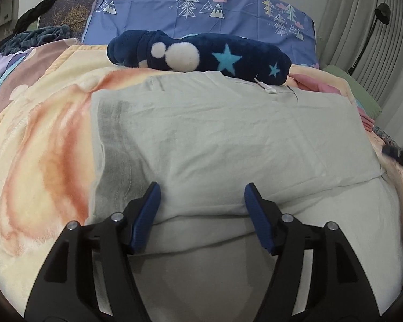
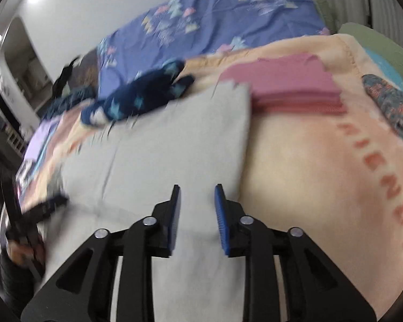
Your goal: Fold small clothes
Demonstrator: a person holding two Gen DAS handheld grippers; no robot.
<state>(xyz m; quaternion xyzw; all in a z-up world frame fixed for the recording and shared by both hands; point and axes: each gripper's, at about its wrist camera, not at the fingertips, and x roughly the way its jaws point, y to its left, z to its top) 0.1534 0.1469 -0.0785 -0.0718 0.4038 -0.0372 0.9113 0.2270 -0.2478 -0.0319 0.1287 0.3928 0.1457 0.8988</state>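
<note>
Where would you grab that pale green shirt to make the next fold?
Probably by the near hem of the shirt, where a folded layer ends in a raised edge. The left gripper and right gripper, both open, hover over that end. Coming low from the near side should let a finger slip under the edge; the flat middle offers nothing to pinch.

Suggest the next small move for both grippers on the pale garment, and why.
Probably lower both and close on the near edge. The left gripper and right gripper are open, empty, above the pale grey-green garment, which lies partly folded on the blanket. The right view is blurred, so contact is unclear.
</note>
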